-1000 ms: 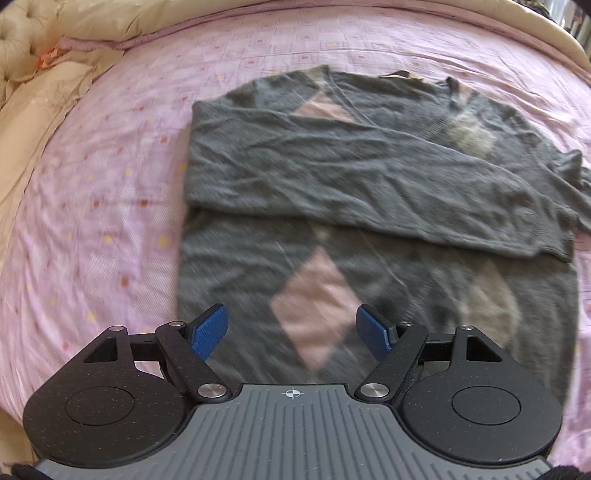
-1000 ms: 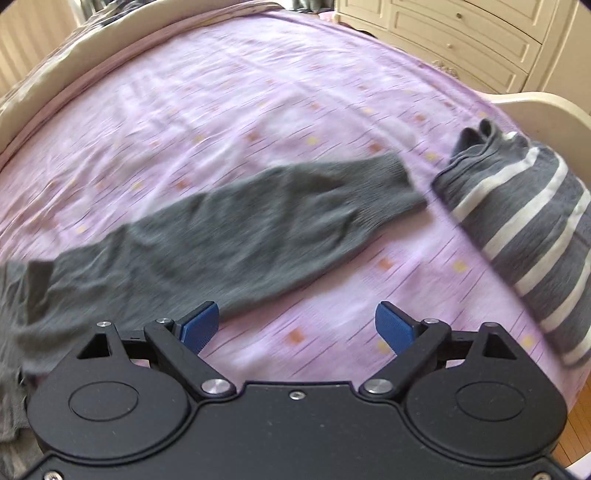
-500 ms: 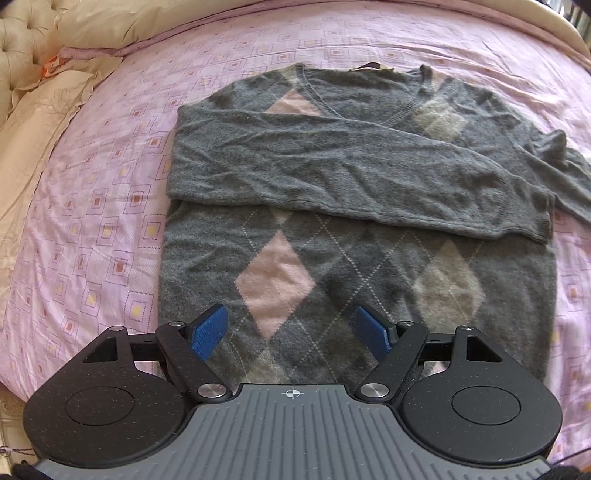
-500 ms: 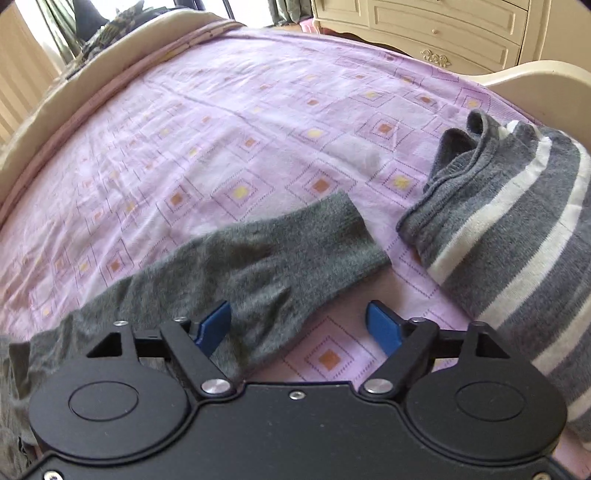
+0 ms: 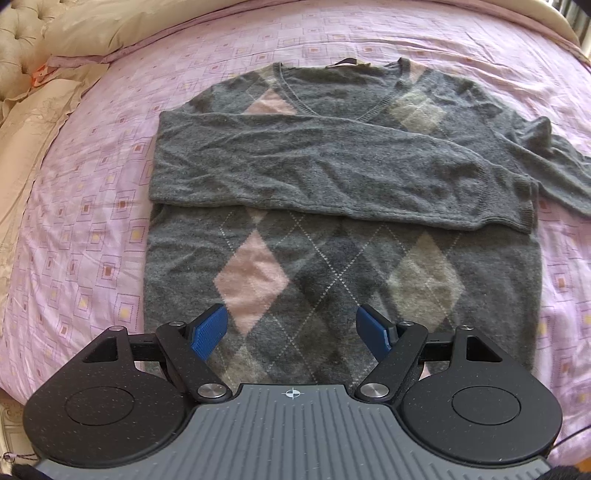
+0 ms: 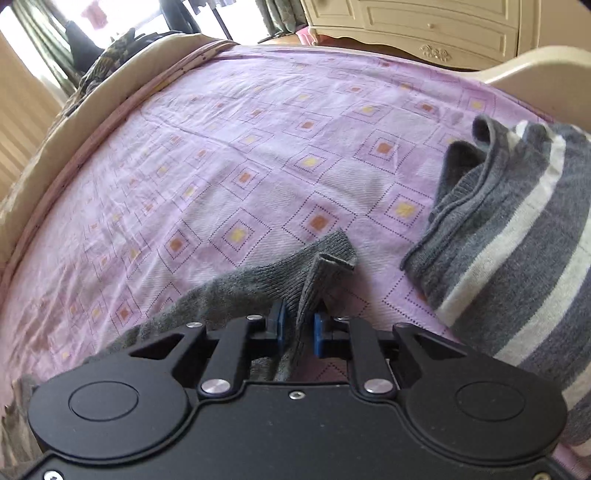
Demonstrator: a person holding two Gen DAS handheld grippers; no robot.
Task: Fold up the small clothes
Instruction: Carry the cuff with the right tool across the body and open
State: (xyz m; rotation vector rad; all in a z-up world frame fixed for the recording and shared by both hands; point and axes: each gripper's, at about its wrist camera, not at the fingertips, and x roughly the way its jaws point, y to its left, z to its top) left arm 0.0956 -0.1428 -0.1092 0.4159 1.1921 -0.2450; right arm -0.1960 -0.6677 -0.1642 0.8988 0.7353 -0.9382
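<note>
A grey argyle sweater [image 5: 332, 258] with pink and beige diamonds lies flat on the purple bedsheet [image 5: 92, 206], collar away from me. One sleeve [image 5: 314, 170] is folded across its chest. My left gripper [image 5: 293, 328] hovers open above the sweater's hem, holding nothing. The other sleeve runs off to the right [image 5: 565, 177]. In the right wrist view, my right gripper [image 6: 297, 326] is shut on that sleeve's cuff [image 6: 325, 266], which bunches up between the blue pads.
A folded grey sweater with white stripes [image 6: 517, 258] lies on the bed to the right of the cuff. Beige pillows [image 5: 26, 122] and a tufted headboard sit at the left. A cream dresser [image 6: 424, 33] and footboard [image 6: 543, 77] stand beyond the bed.
My right gripper moved down onto the outstretched sleeve's cuff and closed on it. The left gripper drew back a little, so more of the sweater shows.
</note>
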